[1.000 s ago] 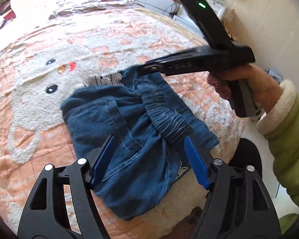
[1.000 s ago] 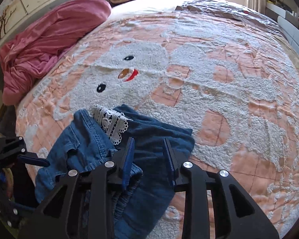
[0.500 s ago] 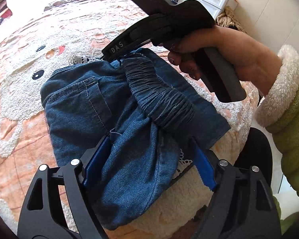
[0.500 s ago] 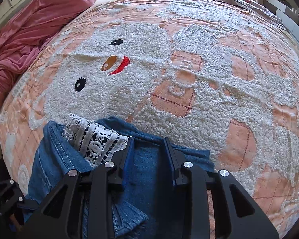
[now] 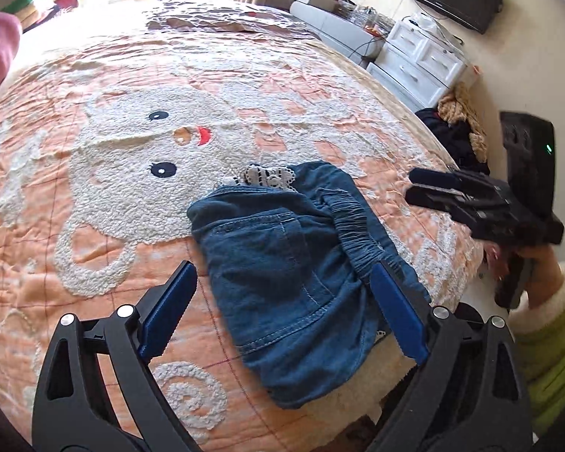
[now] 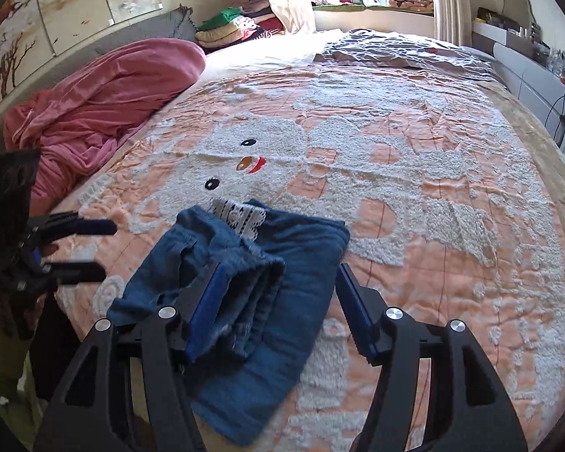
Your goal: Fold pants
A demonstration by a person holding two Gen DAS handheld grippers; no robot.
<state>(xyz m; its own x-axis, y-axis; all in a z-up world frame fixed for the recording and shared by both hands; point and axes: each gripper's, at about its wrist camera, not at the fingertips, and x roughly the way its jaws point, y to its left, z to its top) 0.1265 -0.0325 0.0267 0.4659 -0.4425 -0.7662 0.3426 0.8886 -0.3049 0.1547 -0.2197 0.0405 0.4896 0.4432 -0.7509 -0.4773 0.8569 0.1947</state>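
Observation:
The blue denim pants (image 5: 293, 263) lie folded in a small bundle near the bed's edge, with white lace trim (image 5: 269, 177) at the far end; they also show in the right wrist view (image 6: 267, 282). My left gripper (image 5: 282, 305) is open and empty, raised above the bundle's near end. My right gripper (image 6: 282, 312) is open and empty above the pants; it shows at the right of the left wrist view (image 5: 422, 188). The left gripper shows at the left of the right wrist view (image 6: 94, 248).
The pants rest on an orange bedspread (image 5: 94, 263) with a white fluffy rabbit pattern. A pink blanket (image 6: 105, 98) lies along the far left side. White drawers (image 5: 422, 64) and a clothes pile (image 5: 459, 128) stand beyond the bed's right edge.
My right gripper has let go of the pants, opened and pulled back to the right. My left gripper has lifted up and back from the bundle. The pants now lie still.

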